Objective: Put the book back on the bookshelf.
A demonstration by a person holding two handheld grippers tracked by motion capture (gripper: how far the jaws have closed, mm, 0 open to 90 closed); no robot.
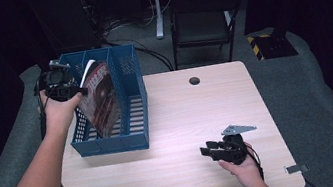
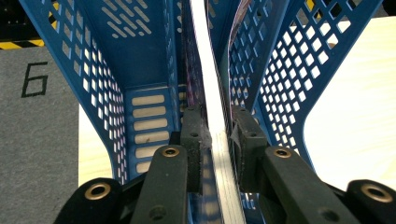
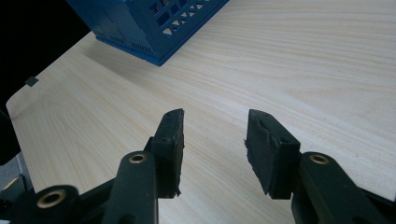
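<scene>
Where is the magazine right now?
In the high view the magazine stands tilted inside the blue rack at the table's left side. The left gripper is shut on its white edge, as the left gripper view shows.

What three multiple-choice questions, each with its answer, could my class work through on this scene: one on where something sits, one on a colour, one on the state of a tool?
1. Where is the magazine?
A. flat on the table
B. standing in the file rack
C. on the chair

2. What colour is the file rack?
A. red
B. white
C. blue

3. How does the right tool stand?
A. open, holding nothing
B. shut on the magazine
C. shut on the rack's wall

Answers:
1. B: the high view shows it leaning upright between the rack's walls, with the left tool shut on its edge.
2. C: the perforated walls are blue in all three views.
3. A: its jaws are apart over bare table, with nothing between them.
</scene>
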